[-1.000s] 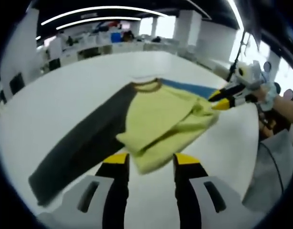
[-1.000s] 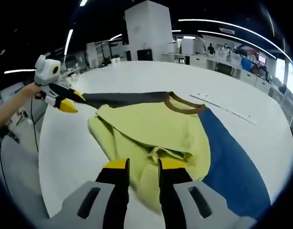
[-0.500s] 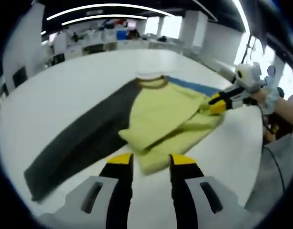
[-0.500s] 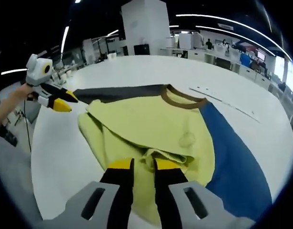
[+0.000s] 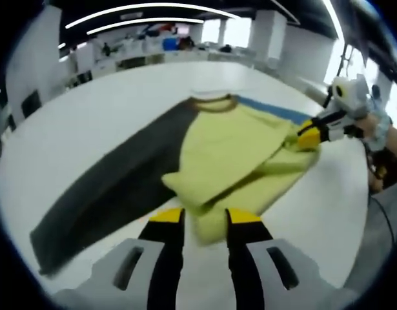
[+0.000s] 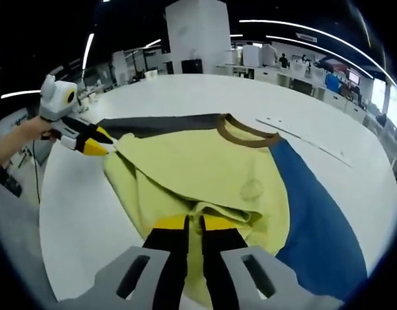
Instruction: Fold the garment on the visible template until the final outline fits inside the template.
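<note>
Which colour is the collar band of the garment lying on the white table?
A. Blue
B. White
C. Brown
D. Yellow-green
C: in the right gripper view the collar band is a brown ring atop the yellow-green body of the garment, between its dark grey sleeve and its blue sleeve.

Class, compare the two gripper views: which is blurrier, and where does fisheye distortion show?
Left gripper view: soft blur over the garment and table. Right gripper view: sharper, collar crisp. Both bend ceiling lights and table edges into curves.
</note>
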